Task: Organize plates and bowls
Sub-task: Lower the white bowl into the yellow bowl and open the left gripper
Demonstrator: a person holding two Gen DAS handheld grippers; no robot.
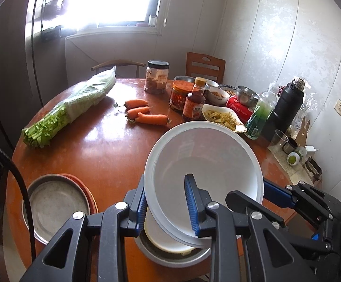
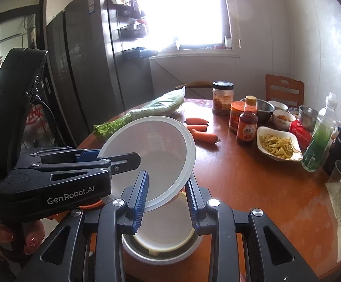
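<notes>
A white bowl [image 1: 203, 171] is held tilted above a metal bowl [image 1: 170, 256] at the near edge of the tabletop [image 1: 95, 145]. Its rim is clamped from one side by the left tongs [image 1: 168, 209] and from the other by the right tongs [image 2: 166, 197]. A metal plate [image 1: 55, 204] is stacked on orange plates [image 1: 85, 188] just beside. Carrots [image 1: 144, 114] are seen farther back.

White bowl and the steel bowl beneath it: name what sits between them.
A cream bowl, nested inside the steel bowl under the tilted white bowl; the right wrist view shows it.
</notes>
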